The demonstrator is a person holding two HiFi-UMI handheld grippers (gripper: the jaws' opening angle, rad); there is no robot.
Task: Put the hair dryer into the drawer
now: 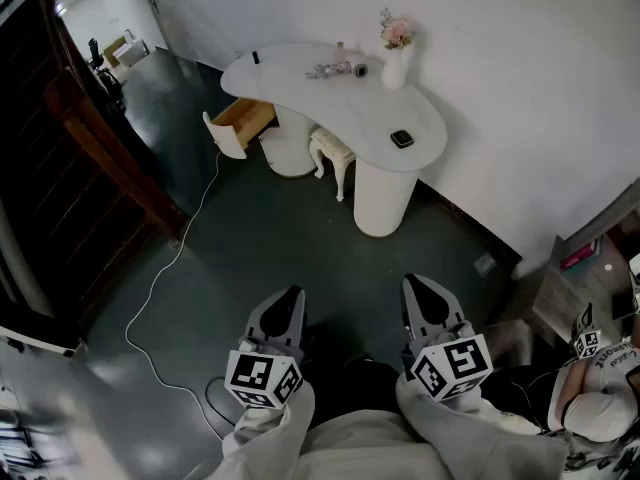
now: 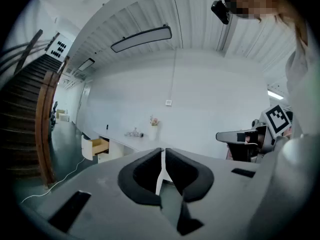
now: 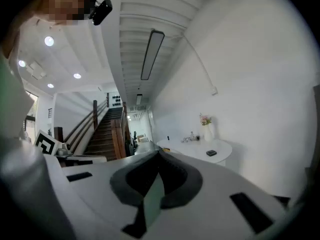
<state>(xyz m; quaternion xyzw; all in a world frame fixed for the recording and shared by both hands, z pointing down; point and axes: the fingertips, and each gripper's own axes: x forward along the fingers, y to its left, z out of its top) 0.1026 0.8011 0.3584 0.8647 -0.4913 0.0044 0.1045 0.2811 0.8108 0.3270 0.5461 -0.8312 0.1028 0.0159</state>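
A white curved vanity table (image 1: 300,93) stands far ahead by the wall. Its drawer (image 1: 243,118) at the left end is pulled open, and the wooden inside looks empty. On the tabletop lies a small silvery object with a dark end (image 1: 338,69), too small to tell whether it is the hair dryer. My left gripper (image 1: 288,293) and right gripper (image 1: 418,283) are held close to my body over the dark floor, well short of the table. Both are shut with nothing between the jaws. The drawer (image 2: 97,146) also shows in the left gripper view, beyond the closed left gripper (image 2: 162,151).
A vase of flowers (image 1: 395,63) and a small black object (image 1: 402,138) sit on the tabletop, with a white stool (image 1: 333,153) under it. A white cable (image 1: 170,268) runs across the floor from the drawer side. Dark wooden stairs (image 1: 70,168) rise at left. A person (image 1: 600,408) sits at right.
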